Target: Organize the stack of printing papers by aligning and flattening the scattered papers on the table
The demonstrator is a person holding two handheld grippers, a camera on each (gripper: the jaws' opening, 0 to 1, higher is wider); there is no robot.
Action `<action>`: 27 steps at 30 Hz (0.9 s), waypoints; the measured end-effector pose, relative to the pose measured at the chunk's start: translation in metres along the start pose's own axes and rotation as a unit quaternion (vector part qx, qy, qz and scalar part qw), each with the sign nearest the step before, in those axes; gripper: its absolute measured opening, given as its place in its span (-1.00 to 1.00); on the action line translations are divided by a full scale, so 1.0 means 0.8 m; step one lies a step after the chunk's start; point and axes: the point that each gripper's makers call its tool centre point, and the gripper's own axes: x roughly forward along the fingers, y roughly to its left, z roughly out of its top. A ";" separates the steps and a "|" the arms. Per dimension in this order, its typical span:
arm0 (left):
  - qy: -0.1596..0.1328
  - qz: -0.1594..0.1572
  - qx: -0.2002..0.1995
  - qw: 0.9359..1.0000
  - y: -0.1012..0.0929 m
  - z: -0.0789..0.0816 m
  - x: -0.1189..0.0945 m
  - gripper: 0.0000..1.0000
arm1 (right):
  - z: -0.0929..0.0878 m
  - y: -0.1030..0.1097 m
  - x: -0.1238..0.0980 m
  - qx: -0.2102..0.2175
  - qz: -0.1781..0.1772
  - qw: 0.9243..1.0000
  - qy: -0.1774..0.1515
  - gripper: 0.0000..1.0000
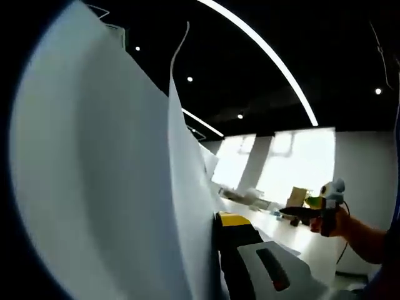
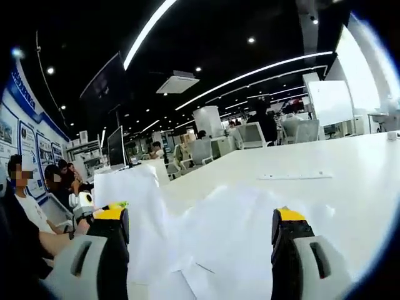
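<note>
The left gripper (image 1: 215, 250) is lifting curling printing papers (image 1: 106, 187), apparently clamped between its jaws. The right gripper (image 2: 199, 247) is hovering, jaws apart, over loose sheets (image 2: 231, 225) spreading across the white table (image 2: 337, 162). Being light and floppy, they probably want gripping at an edge. The table's far side is offering open room.

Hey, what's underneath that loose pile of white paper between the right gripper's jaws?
The papers lie on a white table, bare around them. Whatever sits beneath the pile itself is covered and cannot be seen.
</note>
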 end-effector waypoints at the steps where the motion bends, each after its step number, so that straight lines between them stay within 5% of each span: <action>1: 0.000 0.000 0.002 1.000 0.000 0.000 0.000 -0.86 | -0.002 0.000 -0.002 0.008 0.001 1.000 0.002 0.80; 27: 0.006 0.007 0.015 1.000 0.003 -0.003 -0.001 -0.86 | 0.006 -0.014 -0.015 0.004 -0.009 1.000 -0.008 0.80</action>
